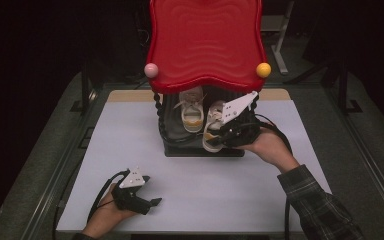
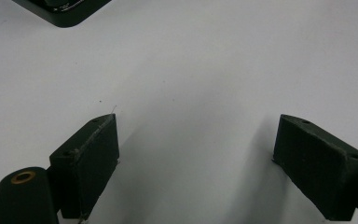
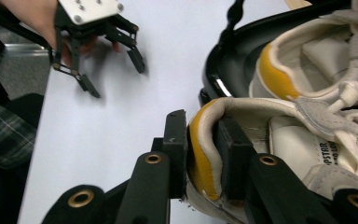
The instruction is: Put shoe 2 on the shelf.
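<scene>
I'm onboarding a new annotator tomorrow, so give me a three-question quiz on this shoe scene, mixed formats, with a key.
1. True or false: the right gripper is clamped on the heel collar of a white sneaker with yellow lining.
2. Multiple choice: the left gripper is A) holding a shoelace, B) open above the bare white table, C) shut on the rack's base.
3. Fill in: the two sneakers sit on the black base of a rack under a ___ top panel.

Key: 1 true; 2 B; 3 red.
</scene>
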A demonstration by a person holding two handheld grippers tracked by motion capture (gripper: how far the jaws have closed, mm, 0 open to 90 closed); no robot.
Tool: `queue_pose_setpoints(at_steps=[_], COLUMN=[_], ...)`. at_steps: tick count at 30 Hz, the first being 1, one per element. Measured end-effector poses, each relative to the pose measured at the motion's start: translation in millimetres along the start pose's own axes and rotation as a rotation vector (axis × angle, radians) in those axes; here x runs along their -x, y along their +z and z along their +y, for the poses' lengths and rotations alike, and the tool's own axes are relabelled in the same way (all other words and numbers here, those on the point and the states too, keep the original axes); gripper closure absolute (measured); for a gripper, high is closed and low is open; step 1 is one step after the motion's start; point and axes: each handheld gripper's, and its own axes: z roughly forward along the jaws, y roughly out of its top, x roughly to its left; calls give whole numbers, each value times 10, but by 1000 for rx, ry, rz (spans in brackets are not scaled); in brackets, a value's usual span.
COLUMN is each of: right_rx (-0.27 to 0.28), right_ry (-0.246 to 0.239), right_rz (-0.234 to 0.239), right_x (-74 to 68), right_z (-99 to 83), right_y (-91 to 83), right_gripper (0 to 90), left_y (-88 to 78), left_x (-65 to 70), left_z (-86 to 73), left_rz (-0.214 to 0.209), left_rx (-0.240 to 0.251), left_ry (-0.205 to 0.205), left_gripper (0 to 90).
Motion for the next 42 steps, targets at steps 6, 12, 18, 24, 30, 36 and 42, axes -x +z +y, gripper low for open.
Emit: queue_pose_setpoints(at_steps=[6,12,18,24,30,36,42], right_rx=[-15,-27,-41,-20,20,87,112], right_ry=[-2,3,-6,20,78,140,181], right_rz=[-14,-12,-14,-10,-67,-125,-136], right_x=[129,200,192,186,130,37,-95], right_z=[35,-2,-32,-79,-60,-109,-263], right_y=[31,110,197,215,88,-155,-263], right_gripper=[756,759,763,740,594,608,690], left_y=[0,0,1,0,1,-7,-45], left_x=[1,2,2,2,0,-8,5], left_z=[0,-1,-1,0,3,81,371], left_rz=[1,1,1,2,0,19,-10], left_rx=[1,1,1,1,-1,-38,33], left_ry=[0,-1,-1,0,-2,-23,-21], left_gripper=[133,133,133,132,132,188,450])
